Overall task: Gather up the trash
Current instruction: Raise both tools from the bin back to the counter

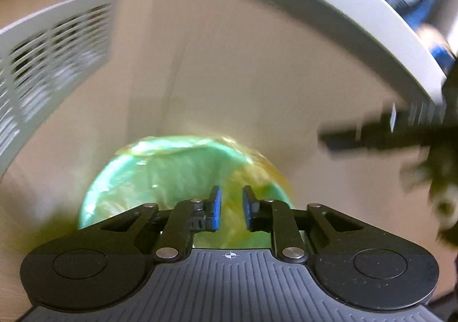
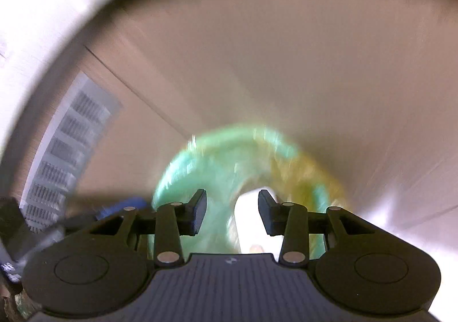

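Your left gripper (image 1: 231, 209) shows a narrow empty gap; your right gripper (image 2: 232, 213) stands wider, holding nothing. The green trash bag (image 1: 171, 173) sits lower centre, on beige floor (image 1: 243, 78), vent (image 1: 57, 55) upper left.

The green bag (image 1: 160, 176) lining the bin looks like thin glossy plastic film, crinkled and catching bright highlights, with a yellowish translucent tinge on one side. The floor (image 1: 243, 78) is a smooth beige sheet with a faint sheen (vinyl or laminate cannot be told apart in the blur). The floor vent (image 1: 54, 61) appears as matt grey painted slats. The left hand-held gripper (image 1: 231, 209) is matt black plastic with bright metal pivot pins, a ribbed grey body and blue rubbery-looking pads (image 1: 217, 207).
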